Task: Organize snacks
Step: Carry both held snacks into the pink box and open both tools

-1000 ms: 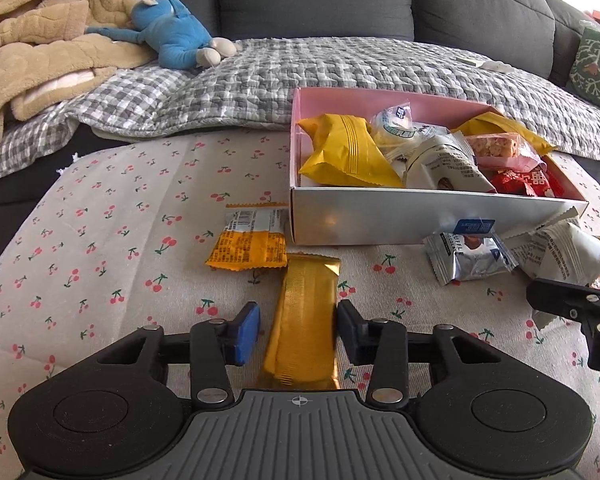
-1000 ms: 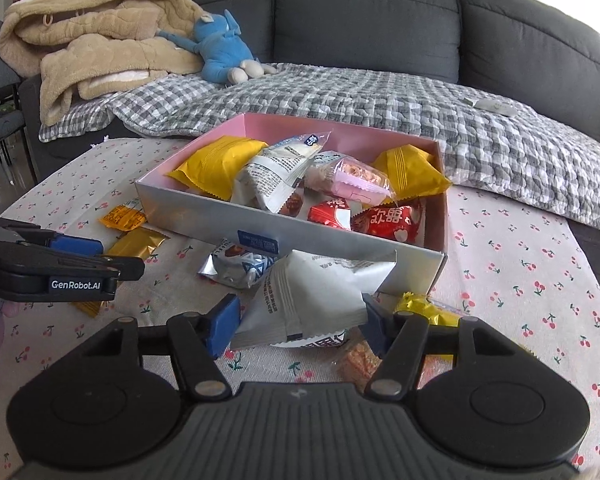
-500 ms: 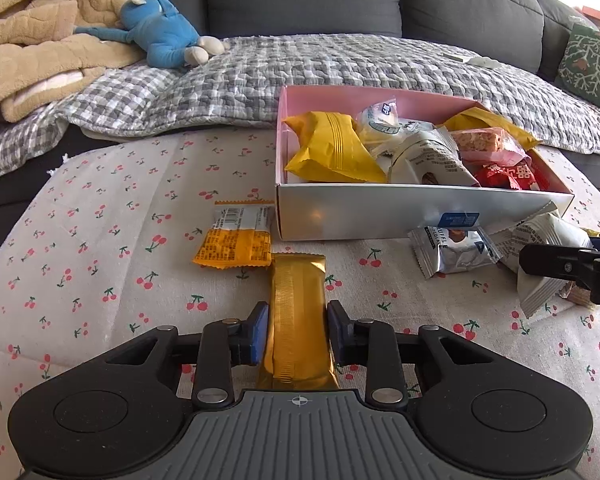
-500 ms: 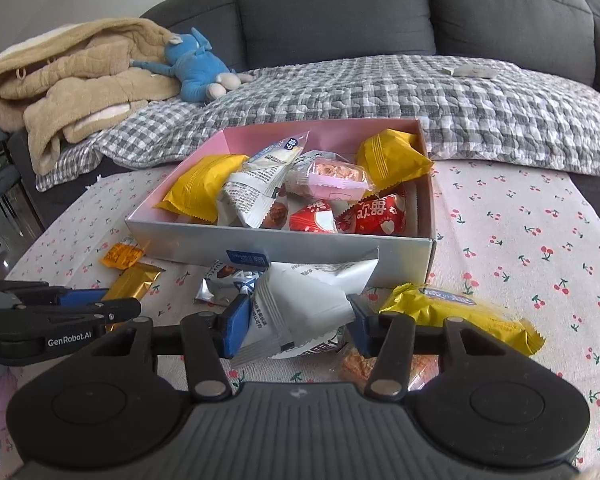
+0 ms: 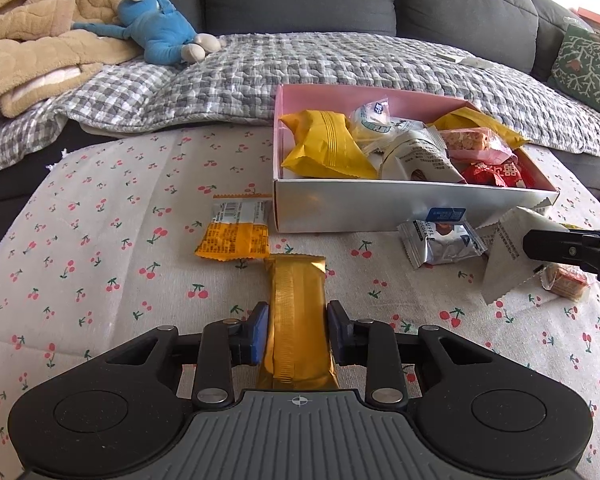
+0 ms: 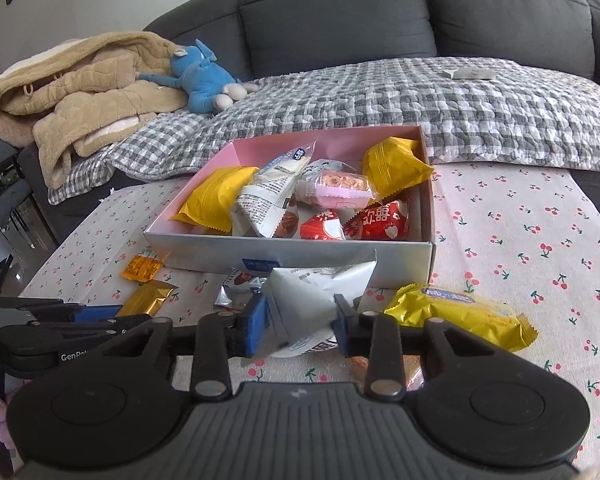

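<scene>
A pink-lined box [image 5: 380, 210] [image 6: 284, 254] with several snack packs stands on the cherry-print cloth. My left gripper [image 5: 298, 330] is shut on a gold bar [image 5: 296, 312], which also shows in the right wrist view [image 6: 148, 298]. My right gripper [image 6: 298, 326] is shut on a white snack bag [image 6: 316, 292], seen from the left as well [image 5: 508, 248]. An orange packet [image 5: 236, 232] [image 6: 142, 268] lies left of the box. A silver truffle pack [image 5: 440, 240] lies in front of the box.
A yellow pack [image 6: 460, 314] lies on the cloth right of my right gripper. A small clear-wrapped biscuit [image 5: 566, 282] lies under it. A grey sofa with a checked quilt [image 5: 300, 68], a blue plush toy [image 5: 160, 32] and a beige blanket [image 5: 28, 40] stands behind the table.
Both grippers closed from open: the left onto the gold bar, the right onto the white snack bag. Both views shifted slightly toward the box.
</scene>
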A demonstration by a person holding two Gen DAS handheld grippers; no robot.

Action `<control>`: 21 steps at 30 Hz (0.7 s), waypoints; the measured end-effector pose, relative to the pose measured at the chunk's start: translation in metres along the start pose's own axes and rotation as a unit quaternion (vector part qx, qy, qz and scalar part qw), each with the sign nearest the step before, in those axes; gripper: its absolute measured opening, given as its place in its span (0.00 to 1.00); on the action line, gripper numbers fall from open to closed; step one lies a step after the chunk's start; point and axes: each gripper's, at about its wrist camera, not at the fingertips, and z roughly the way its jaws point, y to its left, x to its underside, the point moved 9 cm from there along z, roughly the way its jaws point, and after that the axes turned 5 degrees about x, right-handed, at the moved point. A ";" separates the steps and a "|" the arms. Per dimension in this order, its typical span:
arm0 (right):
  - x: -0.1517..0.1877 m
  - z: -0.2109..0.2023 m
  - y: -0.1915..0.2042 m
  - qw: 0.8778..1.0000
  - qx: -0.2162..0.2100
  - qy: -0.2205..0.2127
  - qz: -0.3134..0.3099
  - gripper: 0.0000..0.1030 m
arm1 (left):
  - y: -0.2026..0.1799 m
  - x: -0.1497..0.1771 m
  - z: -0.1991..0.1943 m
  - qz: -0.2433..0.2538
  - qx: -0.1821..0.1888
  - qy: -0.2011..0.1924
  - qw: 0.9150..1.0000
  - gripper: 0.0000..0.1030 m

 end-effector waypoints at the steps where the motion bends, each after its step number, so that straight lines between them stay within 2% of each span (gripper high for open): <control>1: -0.001 -0.001 0.000 1.000 -0.006 -0.001 0.005 0.18 | 0.000 0.000 -0.001 0.000 0.001 -0.001 1.000 0.27; 21: -0.012 -0.022 0.013 0.999 -0.034 -0.020 0.012 0.12 | -0.006 -0.014 -0.023 -0.005 0.024 -0.025 0.999 0.27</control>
